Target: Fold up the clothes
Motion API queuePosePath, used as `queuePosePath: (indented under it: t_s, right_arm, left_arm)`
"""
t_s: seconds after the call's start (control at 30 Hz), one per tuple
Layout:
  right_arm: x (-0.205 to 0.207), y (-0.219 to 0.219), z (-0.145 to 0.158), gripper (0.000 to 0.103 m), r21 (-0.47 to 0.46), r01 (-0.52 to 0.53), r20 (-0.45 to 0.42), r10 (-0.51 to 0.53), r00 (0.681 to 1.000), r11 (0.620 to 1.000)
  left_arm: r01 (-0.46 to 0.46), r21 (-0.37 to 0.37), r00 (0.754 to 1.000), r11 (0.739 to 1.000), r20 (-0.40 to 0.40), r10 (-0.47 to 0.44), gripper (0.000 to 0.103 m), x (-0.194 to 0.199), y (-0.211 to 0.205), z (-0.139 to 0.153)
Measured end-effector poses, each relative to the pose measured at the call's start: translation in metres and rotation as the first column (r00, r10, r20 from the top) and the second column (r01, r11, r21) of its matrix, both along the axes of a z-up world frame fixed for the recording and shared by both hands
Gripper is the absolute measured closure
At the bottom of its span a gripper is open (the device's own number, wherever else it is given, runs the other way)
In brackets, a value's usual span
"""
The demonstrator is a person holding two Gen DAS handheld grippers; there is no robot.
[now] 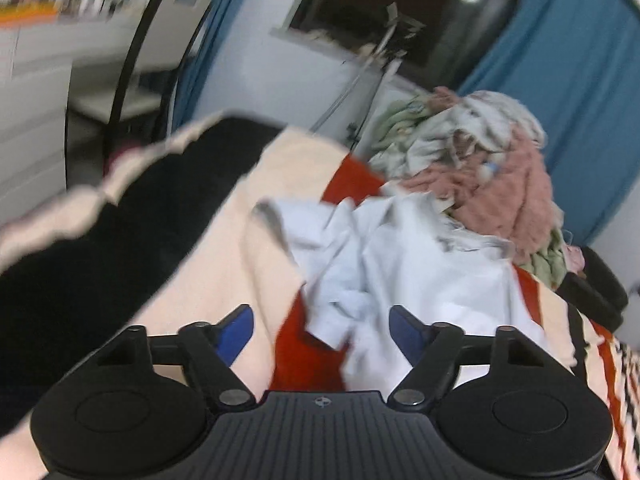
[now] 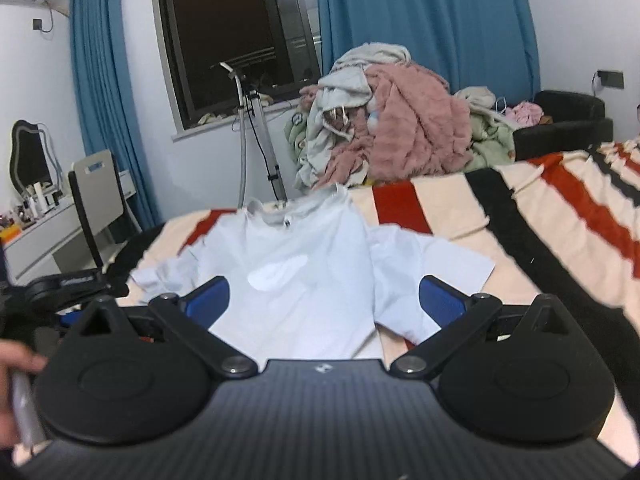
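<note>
Looking along both grippers, I have the shirt (image 2: pixel 292 264) spread chest-up on the striped blanket (image 2: pixel 560 216), collar toward the window (image 2: pixel 232 40), because a flat garment gives me clean edges to fold from. My right gripper (image 2: pixel 324 300) hangs over the shirt's lower middle with its jaws apart and nothing between the pads, so it holds no cloth; I judge it sits there to be ready for the hem or the right sleeve, which lies smooth just beside it. My left gripper (image 1: pixel 322 330) is also open and empty, aimed down at the bunched left sleeve, where the fabric has rucked up over a red stripe; the view is blurred, so I cannot tell how near the pads are to the cloth. That crumpled side is, I think, what needs straightening first, since folding over wrinkles would spoil the line. The pile (image 2: pixel 384 120) of pink, grey and green laundry waits at the far end of the bed, well apart from the shirt, leaving me working room.
</note>
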State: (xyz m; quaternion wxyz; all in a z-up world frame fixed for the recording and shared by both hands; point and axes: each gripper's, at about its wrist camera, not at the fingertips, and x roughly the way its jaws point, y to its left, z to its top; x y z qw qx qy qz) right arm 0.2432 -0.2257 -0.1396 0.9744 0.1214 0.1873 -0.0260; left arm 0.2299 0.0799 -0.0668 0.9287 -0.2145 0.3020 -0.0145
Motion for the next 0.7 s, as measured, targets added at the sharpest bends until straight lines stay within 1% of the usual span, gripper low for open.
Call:
queuePosePath:
  t_s: [0.03, 0.1, 0.17, 0.2, 0.23, 0.27, 0.3, 0.33, 0.37, 0.4, 0.43, 0.5, 0.53, 0.57, 0.6, 0.63, 0.67, 0.7]
  right_arm:
    - [0.007, -0.003, -0.011, 0.000, 0.009, 0.001, -0.007, -0.001, 1.000, 1.000]
    - [0.025, -0.009, -0.029, 0.000, 0.032, 0.012, -0.032, -0.011, 0.999, 0.999]
    - [0.045, -0.015, -0.042, 0.000, 0.066, 0.021, -0.047, -0.018, 0.999, 0.998]
    - [0.055, -0.016, -0.047, 0.000, 0.068, 0.027, -0.048, -0.024, 0.999, 0.997]
    - [0.064, -0.017, -0.051, 0.000, 0.068, 0.034, -0.049, -0.031, 0.998, 0.997]
    - [0.071, -0.016, -0.055, 0.000, 0.059, 0.043, -0.050, -0.040, 0.998, 0.997]
    - [0.076, -0.016, -0.058, 0.000, 0.051, 0.051, -0.054, -0.048, 0.997, 0.997]
    - [0.082, -0.016, -0.061, 0.000, 0.043, 0.058, -0.057, -0.056, 0.997, 0.997]
    - [0.086, -0.016, -0.064, 0.000, 0.037, 0.066, -0.061, -0.064, 0.996, 0.997]
    - [0.089, -0.015, -0.065, 0.000, 0.039, 0.073, -0.067, -0.070, 0.995, 0.997]
    - [0.090, -0.014, -0.065, 0.000, 0.040, 0.074, -0.068, -0.071, 0.995, 0.996]
    - [0.092, -0.012, -0.064, 0.000, 0.026, 0.076, -0.060, -0.074, 0.995, 0.997]
    - [0.093, -0.010, -0.063, 0.000, 0.009, 0.077, -0.055, -0.076, 0.996, 0.997]
    - [0.094, -0.008, -0.062, 0.000, -0.007, 0.077, -0.048, -0.077, 0.996, 0.997]
    - [0.095, -0.005, -0.062, 0.000, -0.021, 0.074, -0.040, -0.075, 0.996, 0.997]
    - [0.096, -0.003, -0.062, 0.000, -0.035, 0.071, -0.035, -0.072, 0.997, 0.997]
    - [0.097, -0.001, -0.063, 0.000, -0.048, 0.069, -0.032, -0.071, 0.997, 0.996]
    - [0.099, 0.001, -0.063, 0.000, -0.058, 0.070, -0.034, -0.072, 0.997, 0.996]
  left_arm:
    - [-0.003, -0.004, 1.000, 1.000, 0.012, 0.003, 0.042, 0.013, 0.002, -0.007]
    - [-0.017, 0.015, 0.999, 1.000, 0.039, 0.016, 0.042, 0.038, 0.005, -0.017]
    - [-0.046, 0.047, 0.998, 0.998, 0.043, 0.044, 0.042, 0.066, 0.007, -0.024]
    - [-0.061, 0.046, 0.997, 0.997, 0.042, 0.059, 0.043, 0.079, 0.011, -0.028]
    - [-0.069, 0.035, 0.997, 0.997, 0.047, 0.067, 0.051, 0.090, 0.014, -0.030]
    - [-0.073, 0.024, 0.996, 0.997, 0.055, 0.072, 0.056, 0.099, 0.016, -0.031]
    - [-0.061, 0.018, 0.997, 0.998, 0.058, 0.060, 0.072, 0.109, 0.018, -0.030]
    - [-0.033, 0.018, 0.998, 0.999, 0.059, 0.032, 0.098, 0.121, 0.020, -0.025]
    - [-0.005, 0.018, 0.998, 1.000, 0.059, 0.004, 0.098, 0.133, 0.022, -0.021]
    - [0.015, 0.047, 0.998, 0.999, 0.064, -0.018, 0.098, 0.145, 0.024, -0.014]
    - [0.027, 0.102, 0.997, 0.994, 0.074, -0.035, 0.098, 0.158, 0.025, -0.004]
    - [0.010, 0.211, 0.996, 0.977, 0.082, -0.028, 0.099, 0.187, 0.032, 0.018]
    - [-0.021, 0.257, 0.996, 0.966, 0.085, -0.001, 0.099, 0.201, 0.036, 0.028]
    - [-0.061, 0.312, 0.995, 0.948, 0.091, 0.034, 0.099, 0.216, 0.040, 0.038]
    - [-0.100, 0.374, 0.993, 0.922, 0.099, 0.068, 0.099, 0.230, 0.042, 0.045]
    - [-0.134, 0.436, 0.990, 0.890, 0.106, 0.097, 0.099, 0.242, 0.042, 0.047]
    - [-0.167, 0.489, 0.986, 0.856, 0.107, 0.130, 0.099, 0.252, 0.042, 0.046]
    - [-0.185, 0.524, 0.983, 0.832, 0.091, 0.161, 0.098, 0.262, 0.044, 0.040]
